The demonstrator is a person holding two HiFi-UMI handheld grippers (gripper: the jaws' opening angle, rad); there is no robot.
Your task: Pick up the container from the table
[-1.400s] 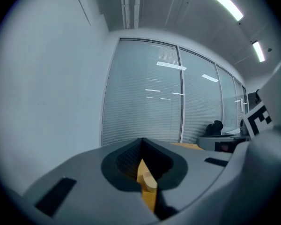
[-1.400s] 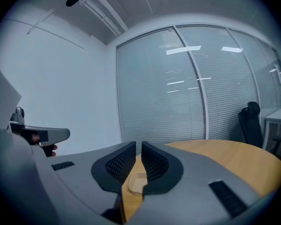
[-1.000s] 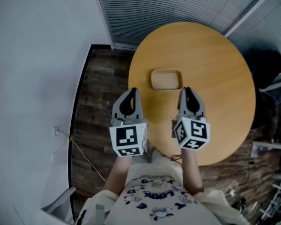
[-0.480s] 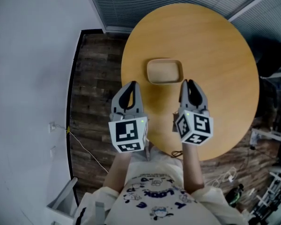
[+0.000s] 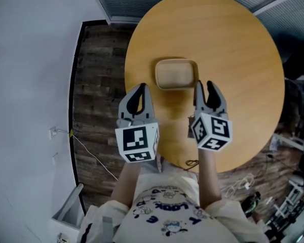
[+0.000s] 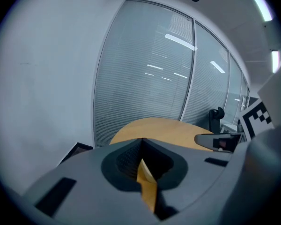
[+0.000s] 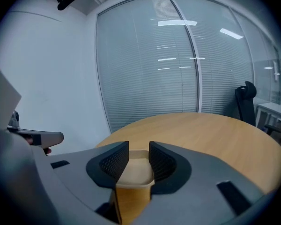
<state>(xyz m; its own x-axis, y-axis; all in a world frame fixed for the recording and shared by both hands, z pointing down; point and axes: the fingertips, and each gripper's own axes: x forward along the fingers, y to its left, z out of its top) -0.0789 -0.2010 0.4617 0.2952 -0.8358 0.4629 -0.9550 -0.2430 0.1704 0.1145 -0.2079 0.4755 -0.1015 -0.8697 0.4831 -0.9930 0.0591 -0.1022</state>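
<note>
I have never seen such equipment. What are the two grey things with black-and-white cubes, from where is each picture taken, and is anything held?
A person carries two hand-held grippers, each with two jaws; the marker cubes belong to them. The head view looks down from the person's head; the two other views ride on the grippers. A beige container lies on the round wooden table. The left gripper is shut and empty. The right gripper is open, with the container ahead of its jaws, not yet held.
</note>
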